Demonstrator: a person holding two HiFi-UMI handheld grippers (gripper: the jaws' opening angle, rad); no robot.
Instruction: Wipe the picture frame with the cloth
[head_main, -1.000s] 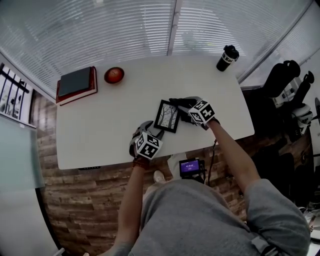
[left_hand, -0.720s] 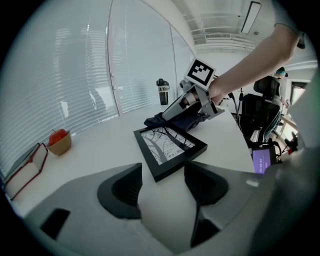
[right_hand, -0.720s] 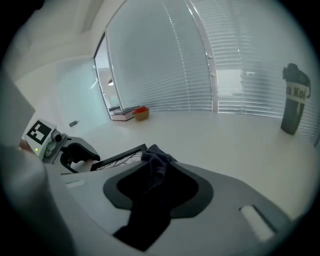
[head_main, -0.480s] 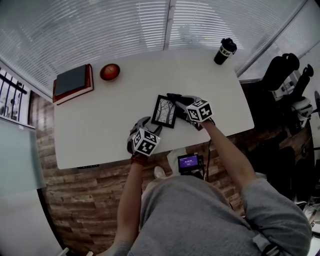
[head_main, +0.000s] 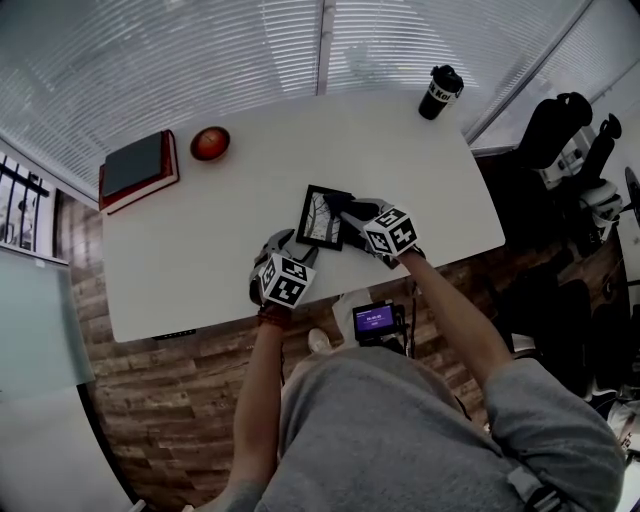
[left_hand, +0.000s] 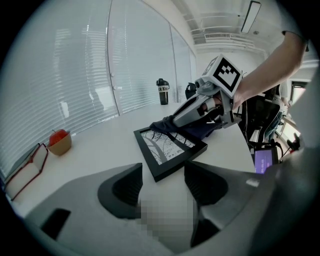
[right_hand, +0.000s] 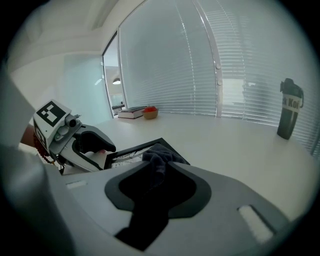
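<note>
Near the front edge of the white table the black rectangular picture frame with a tree print lay flat. Wiping looked barely begun: the right gripper, whose jaws had just been closing on the dark bunched cloth, pressed it on one far corner only, with most of the glass left. The left gripper had its jaws apart, gripping nothing, the frame's near corner just ahead; bare tabletop lay beyond, the black bottle and red book well apart, the front edge the only tight side.
</note>
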